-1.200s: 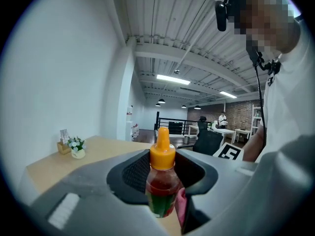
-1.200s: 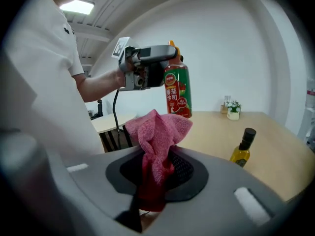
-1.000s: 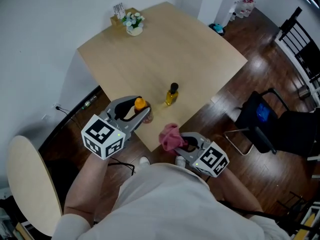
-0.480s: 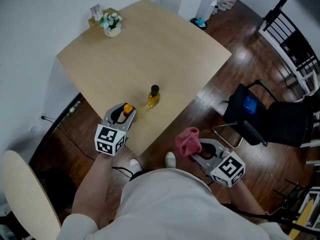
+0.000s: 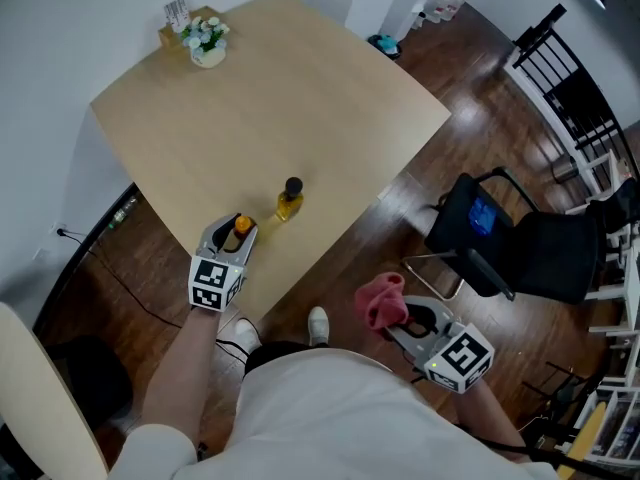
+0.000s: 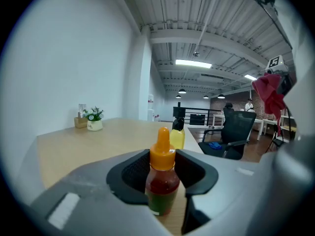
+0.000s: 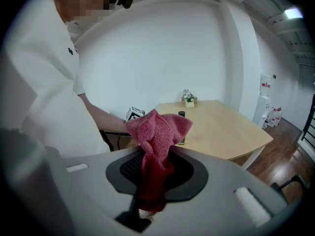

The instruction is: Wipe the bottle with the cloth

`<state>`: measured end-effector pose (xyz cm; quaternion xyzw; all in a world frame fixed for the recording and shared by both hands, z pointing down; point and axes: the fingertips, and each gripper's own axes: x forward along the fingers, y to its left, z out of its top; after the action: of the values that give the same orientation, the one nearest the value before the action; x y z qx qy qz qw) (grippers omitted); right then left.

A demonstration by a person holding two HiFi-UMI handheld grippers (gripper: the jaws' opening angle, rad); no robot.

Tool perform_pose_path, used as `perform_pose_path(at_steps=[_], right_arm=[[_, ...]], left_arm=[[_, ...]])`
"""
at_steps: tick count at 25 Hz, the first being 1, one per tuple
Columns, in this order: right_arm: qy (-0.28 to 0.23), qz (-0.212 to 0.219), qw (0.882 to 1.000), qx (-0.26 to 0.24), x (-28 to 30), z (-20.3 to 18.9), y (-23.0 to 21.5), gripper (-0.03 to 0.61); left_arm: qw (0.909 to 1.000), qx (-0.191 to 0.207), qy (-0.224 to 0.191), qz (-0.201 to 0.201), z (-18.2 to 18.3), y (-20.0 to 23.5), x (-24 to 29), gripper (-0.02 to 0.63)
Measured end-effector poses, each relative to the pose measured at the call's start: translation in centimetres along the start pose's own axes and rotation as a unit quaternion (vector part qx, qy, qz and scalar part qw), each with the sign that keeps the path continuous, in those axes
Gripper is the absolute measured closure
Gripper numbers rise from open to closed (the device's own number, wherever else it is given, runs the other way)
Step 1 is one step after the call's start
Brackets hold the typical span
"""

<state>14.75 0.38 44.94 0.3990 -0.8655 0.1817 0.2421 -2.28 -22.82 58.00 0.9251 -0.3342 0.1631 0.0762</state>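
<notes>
Where the pale wooden table [image 5: 300,88] comes to its near edge, the left gripper [image 5: 236,232] has its jaws closed on a small bottle [image 6: 161,181] with an orange cap and dark red contents. The bottle stands upright between the black pads [image 6: 133,168], cap pointing up, gripped at its body. Whether its base rests on the tabletop cannot be told. Far back on the table, near the wall, sits a small white pot of flowers [image 5: 207,46]

Just right of the held bottle, and apart from it, a yellow bottle with a black cap [image 5: 289,200] stands upright on the table by itself

Further right, off the table and over the dark wooden floor [image 5: 400,218], the right gripper [image 5: 402,318] has its jaws pressed together on a pink cloth [image 7: 157,132]. The cloth is pinched low down and its bunched upper part rises loose above the jaws. It is well apart from both bottles and touches neither

A black office chair [image 5: 505,243] stands on the floor at the far right
</notes>
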Motion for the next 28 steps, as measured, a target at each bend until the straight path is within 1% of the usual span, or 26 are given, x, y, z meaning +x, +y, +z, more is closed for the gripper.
perform_pose_path(at_steps=[2,6,7,8,9,11,14,16,19,21,23,26,28], right_arm=[[-0.001,-0.001,1.000,0.000,-0.1,0.1,-0.4,0.489],[-0.007,0.000,1.000,-0.003,-0.3,0.3,-1.3,0.489],[-0.008,0.002,1.000,-0.005,-0.3,0.3,-1.5,0.489],[-0.010,0.005,1.000,-0.008,-0.3,0.3,-1.8,0.489],[-0.013,0.009,1.000,-0.010,-0.3,0.4,-2.0,0.489],[-0.020,0.019,1.000,-0.014,-0.5,0.6,-2.3,0.489],[-0.033,0.040,0.998,-0.024,0.0,0.9,-2.5,0.489],[-0.043,0.063,0.997,-0.033,0.9,1.2,-2.7,0.489],[-0.065,0.105,0.991,-0.044,1.4,1.7,-2.6,0.489],[-0.072,0.130,0.988,-0.050,1.5,1.5,-2.4,0.489],[-0.067,0.150,0.984,-0.063,1.7,0.7,-2.0,0.489],[-0.057,0.173,0.980,-0.074,2.3,-1.0,-1.1,0.489],[-0.055,0.179,0.980,-0.073,2.3,-1.7,-0.1,0.489]], left_arm=[[0.9999,0.010,-0.006,0.000,-0.1,-0.2,0.0,0.453],[0.9999,0.012,-0.004,0.001,-0.6,-0.5,-0.1,0.446],[0.9999,0.011,-0.001,0.002,-0.6,-0.5,-0.1,0.440],[0.9999,0.011,0.002,0.005,-0.6,-0.4,-0.2,0.406],[0.9999,0.011,0.003,0.011,-0.5,-0.4,-0.3,0.382],[0.9996,0.013,0.004,0.025,0.0,-0.5,-1.0,0.362],[0.9987,0.012,0.007,0.048,0.4,-0.9,-3.4,0.357],[0.9972,0.013,0.023,0.070,0.2,-1.4,-5.9,0.359],[0.9945,0.009,0.060,0.086,-0.5,-4.4,-10.2,0.375],[0.9930,-0.006,0.076,0.090,-0.7,-7.6,-13.3,0.390],[0.9921,-0.033,0.078,0.092,-0.6,-10.8,-16.0,0.419],[0.9900,-0.062,0.078,0.100,-0.9,-14.8,-18.9,0.419],[0.9894,-0.080,0.075,0.095,-1.2,-17.1,-20.4,0.419]])
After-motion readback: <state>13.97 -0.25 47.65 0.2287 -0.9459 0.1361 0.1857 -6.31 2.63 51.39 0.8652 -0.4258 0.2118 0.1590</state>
